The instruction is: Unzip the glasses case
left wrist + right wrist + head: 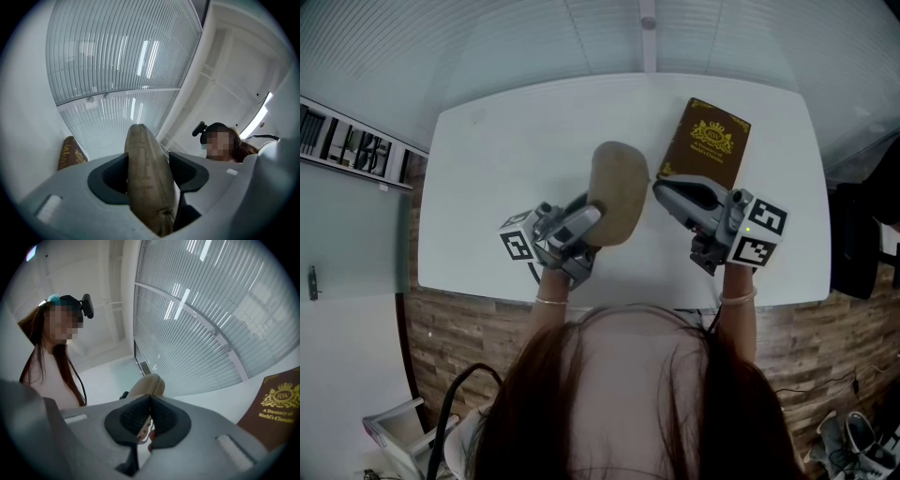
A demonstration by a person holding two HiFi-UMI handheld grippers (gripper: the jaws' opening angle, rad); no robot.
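Case: tan glasses case (619,183), near the middle of the white tabletop (487,178), gripped at its near end, far end pointing to 12 o'clock.
Left: left gripper (589,219) at 7 o'clock of the case; fingers (108,180) set wide and clamped on the case's two broad sides, narrow edge turned toward the left gripper view.
Right: right gripper (662,190) at 3 o'clock of the case, tip just beside its edge; fingers (127,420) pressed together, anything pinched there too small to tell.
Book: brown book (709,141) with gold print, flat on the tabletop at 1 o'clock of the case, close beside it.
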